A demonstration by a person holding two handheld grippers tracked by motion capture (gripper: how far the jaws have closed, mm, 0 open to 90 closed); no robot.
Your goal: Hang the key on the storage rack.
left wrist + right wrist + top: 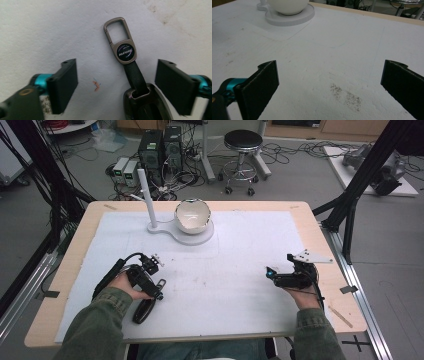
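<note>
Dark car-key case (146, 105) w/ black strap and metal "HAVAL" clip (121, 41) flat on white mat (37, 30), lying between jaws of left hand-held gripper (116, 85); jaws released, pads apart from key on both sides, nothing grasped. From high view, same key (145, 309) near front-left of tabletop (310, 220), just under left hand-held gripper (150, 285). Right hand-held gripper (280, 279) resting at front-right, well apart from key; jaws wide open over bare mat, empty. White bowl (192, 215) on white stand (192, 234) w/ upright post (148, 200) at far middle.
</note>
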